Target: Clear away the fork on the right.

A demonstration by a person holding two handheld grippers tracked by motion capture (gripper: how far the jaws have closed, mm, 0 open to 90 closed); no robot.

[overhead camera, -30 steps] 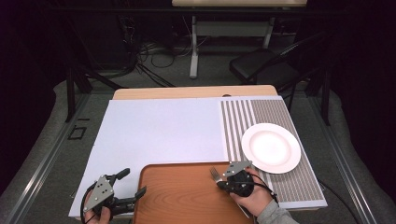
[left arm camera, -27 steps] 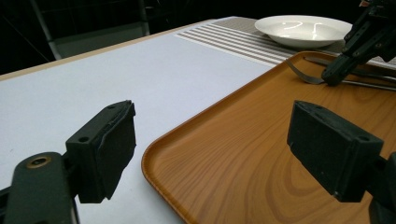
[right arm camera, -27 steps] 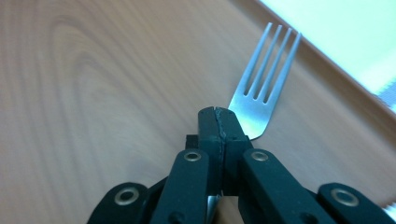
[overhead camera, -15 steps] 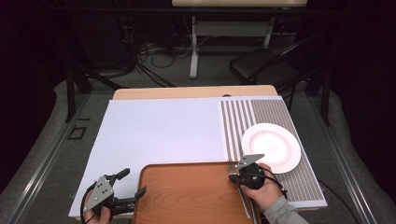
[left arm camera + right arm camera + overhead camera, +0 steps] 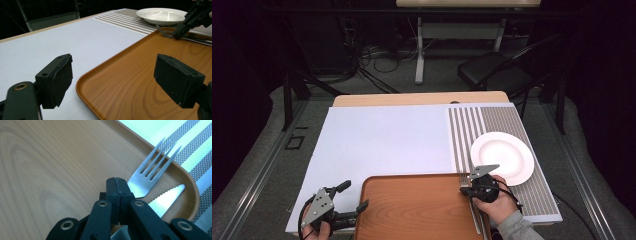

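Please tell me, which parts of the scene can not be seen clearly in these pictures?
1. Fork handle: right gripper view, covered by the right hand-held gripper; whether its shut jaws pinch the fork cannot be told.
2. Knife handle: same view, behind the gripper.
3. Tray near side: left gripper view, cut by the bottom edge.
4. Fork and knife: high view, too small, under the hand.

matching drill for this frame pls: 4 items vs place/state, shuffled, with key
Items:
1. fork
2. white plate
3. left claw
4. right claw

Place or state:
A. open, straddling the wooden tray's left edge
B. on the striped mat
C. shut, over the fork
D. in the tray's far right corner, beside the knife

Pairs: 1-D, 2-B, 3-A, 4-C
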